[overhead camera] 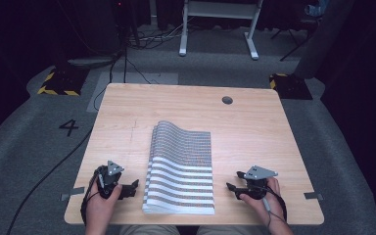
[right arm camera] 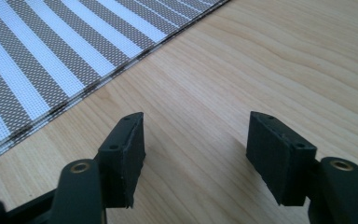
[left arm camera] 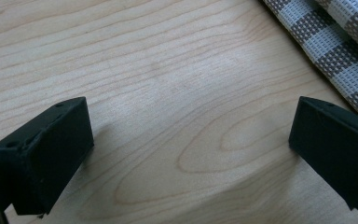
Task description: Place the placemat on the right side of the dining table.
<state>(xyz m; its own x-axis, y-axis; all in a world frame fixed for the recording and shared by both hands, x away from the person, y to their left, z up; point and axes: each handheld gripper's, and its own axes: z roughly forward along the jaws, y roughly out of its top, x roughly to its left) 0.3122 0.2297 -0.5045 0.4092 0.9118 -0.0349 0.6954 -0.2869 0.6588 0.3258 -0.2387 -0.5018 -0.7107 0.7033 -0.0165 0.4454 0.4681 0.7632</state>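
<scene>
High view: striped mats (overhead camera: 180, 169) lay stacked mid-table (overhead camera: 254, 122), far edge curled; left gripper (overhead camera: 127, 190) and right gripper (overhead camera: 234, 182) flanked them, apart.
Left gripper view: jaws spread, empty; mats at upper right, just beside one jaw.
Right gripper view: jaws spread over bare wood; mats upper left, clear.

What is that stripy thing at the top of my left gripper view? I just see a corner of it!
Observer: A stack of grey-and-white striped woven placemats in the middle of the light wooden table.
Operator: Is it flat?
Observer: Its far end curls up, as the high view shows.
Operator: Where's the other gripper?
Observer: The right gripper rests on the mats' other side, jaws open, with nothing between them.
</scene>
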